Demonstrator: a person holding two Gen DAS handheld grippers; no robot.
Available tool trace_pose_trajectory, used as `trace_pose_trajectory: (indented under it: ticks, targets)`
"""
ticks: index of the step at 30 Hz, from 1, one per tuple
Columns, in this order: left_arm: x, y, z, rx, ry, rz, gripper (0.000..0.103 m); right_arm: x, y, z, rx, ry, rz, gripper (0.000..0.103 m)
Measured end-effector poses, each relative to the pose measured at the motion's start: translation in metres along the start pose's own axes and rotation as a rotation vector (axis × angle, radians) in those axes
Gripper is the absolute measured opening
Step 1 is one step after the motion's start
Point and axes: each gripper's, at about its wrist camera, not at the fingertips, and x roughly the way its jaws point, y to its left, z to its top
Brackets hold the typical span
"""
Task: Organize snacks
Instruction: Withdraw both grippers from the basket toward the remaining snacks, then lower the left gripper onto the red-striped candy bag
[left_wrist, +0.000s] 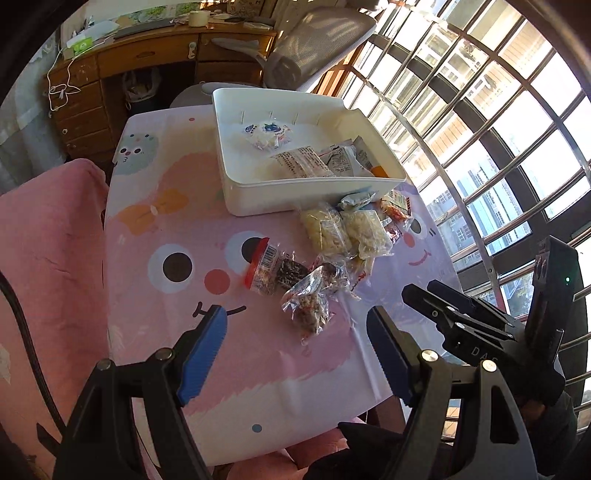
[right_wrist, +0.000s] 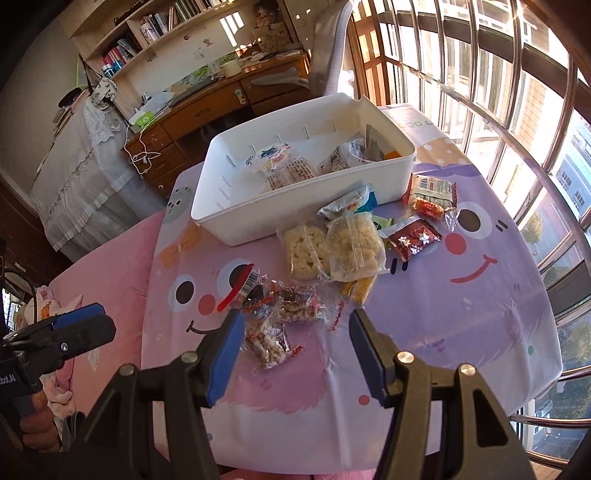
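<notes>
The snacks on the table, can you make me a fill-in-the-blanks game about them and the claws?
1. The white box already has some snacks in it, so it is not ____.
2. The two pale puffed-snack bags lie side by side on the ____, just outside the box.
3. The shiny red packet lies ____ the box.
4. The left claw and the right claw are both open and hold ____.

Missing words: empty; table; outside; nothing

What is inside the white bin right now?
The white bin holds a blue-printed packet, a text-printed clear packet and silver wrappers at one end. Anything beneath them is covered.
</notes>
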Motion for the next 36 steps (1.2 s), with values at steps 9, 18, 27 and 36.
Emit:
trace_pose_trajectory:
  ticks: [9, 18, 27, 36]
  targets:
    - [0.018, 0.009, 0.002, 0.014, 0.047, 0.071, 0.077, 0.015, 0.01, -0.023, -0.092, 0.008, 0.075, 0.06]
    - [0.054, 0.019, 0.023, 0.005, 0.126, 0.13, 0.077, 0.049, 0.015, -0.025, -0.156, 0.048, 0.129, 0.06]
    - [0.117, 0.031, 0.046, -0.081, 0.247, 0.143, 0.077, 0.089, 0.018, -0.028, -0.22, 0.121, 0.142, 0.06]
    - [0.17, 0.042, 0.056, -0.257, 0.349, 0.098, 0.077, 0.106, 0.032, -0.03, -0.325, 0.128, 0.172, 0.059]
